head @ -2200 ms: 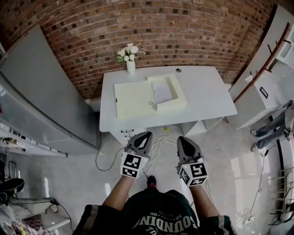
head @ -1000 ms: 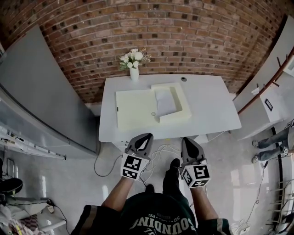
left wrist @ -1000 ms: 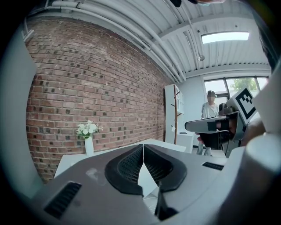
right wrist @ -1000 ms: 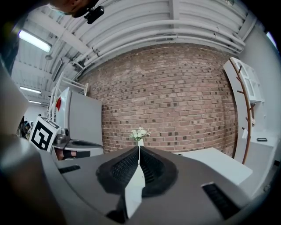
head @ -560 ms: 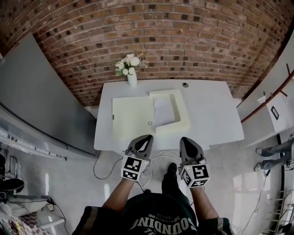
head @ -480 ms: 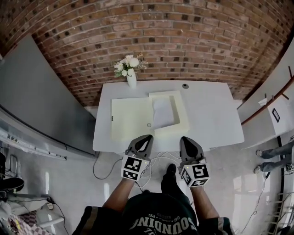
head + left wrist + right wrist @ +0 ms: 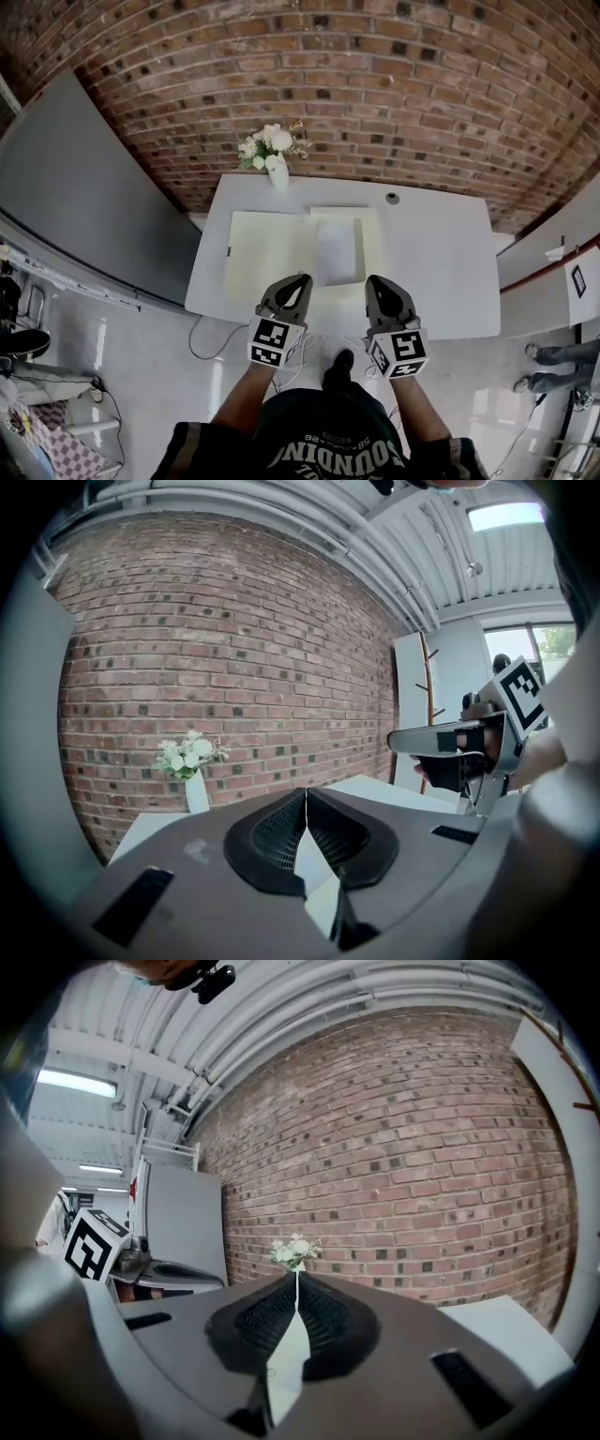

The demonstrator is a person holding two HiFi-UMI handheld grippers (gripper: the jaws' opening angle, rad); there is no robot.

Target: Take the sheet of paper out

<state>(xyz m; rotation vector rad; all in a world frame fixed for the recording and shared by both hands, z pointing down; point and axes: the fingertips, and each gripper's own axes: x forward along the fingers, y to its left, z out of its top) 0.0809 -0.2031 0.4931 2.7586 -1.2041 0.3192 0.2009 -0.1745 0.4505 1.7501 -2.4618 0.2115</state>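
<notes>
— What are your two grippers doing at this moment?

— My left gripper (image 7: 300, 279) is clenched, its jaws meet at the tips, and nothing is between them. My right gripper (image 7: 375, 280) is the same: closed tight and empty. I hold both side by side in the air at the near edge of the table (image 7: 441, 262), and they touch nothing.

— And where is the sheet of paper?

— The sheet of paper (image 7: 336, 250) lies flat inside the right half of an open cream case (image 7: 372, 246), a bit beyond my grippers, around the middle of the table. The lid (image 7: 267, 255) lies open flat to the left of it. Behind, at the far edge, stands a vase (image 7: 278, 176) with white flowers (image 7: 270, 143), in front of the brick wall (image 7: 375, 112).

— How will the paper behave, do you think?

— I judge it very light, thin and limp. It will bend as soon as one side is lifted, and it can crease or tear if I squeeze or pull it roughly. Since it lies flat, the jaws cannot pinch it from above.

— So where do you take it?

— I think at its near edge or a near corner. First I must open one gripper, slide one jaw under the edge and close gently. The other gripper can perhaps hold the case so it does not slide.
</notes>
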